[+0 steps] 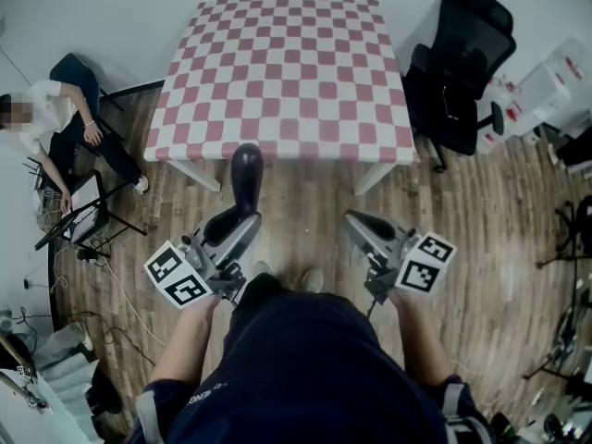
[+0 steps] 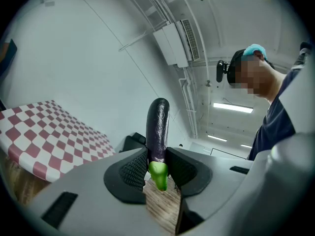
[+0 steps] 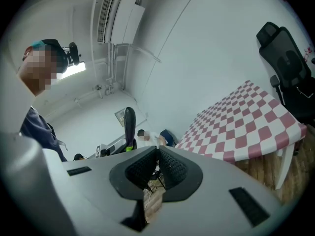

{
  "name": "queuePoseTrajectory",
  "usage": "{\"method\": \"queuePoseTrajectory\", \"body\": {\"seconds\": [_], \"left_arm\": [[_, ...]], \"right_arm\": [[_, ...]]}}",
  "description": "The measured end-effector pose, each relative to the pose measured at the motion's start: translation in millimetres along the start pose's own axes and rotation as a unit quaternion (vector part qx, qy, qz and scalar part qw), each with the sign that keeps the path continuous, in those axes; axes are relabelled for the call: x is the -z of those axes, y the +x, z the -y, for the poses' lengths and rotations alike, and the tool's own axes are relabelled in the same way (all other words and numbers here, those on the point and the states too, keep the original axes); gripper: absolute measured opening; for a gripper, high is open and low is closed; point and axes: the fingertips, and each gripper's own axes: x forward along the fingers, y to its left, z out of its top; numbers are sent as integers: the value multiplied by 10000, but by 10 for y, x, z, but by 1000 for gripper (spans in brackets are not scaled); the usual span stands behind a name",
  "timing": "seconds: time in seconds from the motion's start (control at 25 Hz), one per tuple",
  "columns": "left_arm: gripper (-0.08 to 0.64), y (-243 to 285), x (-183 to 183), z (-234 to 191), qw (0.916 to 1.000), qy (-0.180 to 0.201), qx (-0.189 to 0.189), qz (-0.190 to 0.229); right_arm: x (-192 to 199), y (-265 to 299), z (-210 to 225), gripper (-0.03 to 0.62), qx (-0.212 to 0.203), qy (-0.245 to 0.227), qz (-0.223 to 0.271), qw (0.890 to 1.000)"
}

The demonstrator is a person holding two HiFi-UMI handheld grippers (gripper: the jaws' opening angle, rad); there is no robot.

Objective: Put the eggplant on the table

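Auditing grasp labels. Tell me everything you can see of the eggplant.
The eggplant is long, slim, dark purple and glossy, with a bright green stem cap at its lower end. It stands upright, cap down, clamped just above the cap between the left gripper's black ribbed pads; nothing else touches it. It looks whole and unmarked. In the head view it hangs over the wood floor, short of the pink-and-white checkered table, not yet on it.
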Motion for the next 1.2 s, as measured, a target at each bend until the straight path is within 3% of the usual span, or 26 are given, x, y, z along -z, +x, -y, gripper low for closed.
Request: {"method": "queuePoseTrajectory", "body": {"seconds": [0.2, 0.6, 0.84, 1.2], "left_arm": [[135, -4, -152, -80, 9999, -16, -123, 65], [135, 253, -70, -478, 9997, -201, -112, 4], [135, 501, -182, -1106, 9991, -405, -60, -127], [135, 802, -673, -2387, 9984, -435, -123, -338]], "right_arm": [[-104, 11, 48, 18, -21, 65, 49, 10000], [-186, 233, 404, 18, 82, 226, -41, 9997], [-368, 729, 823, 18, 260, 401, -132, 9988], [-745, 1759, 1464, 20, 492, 512, -369, 9968]]}}
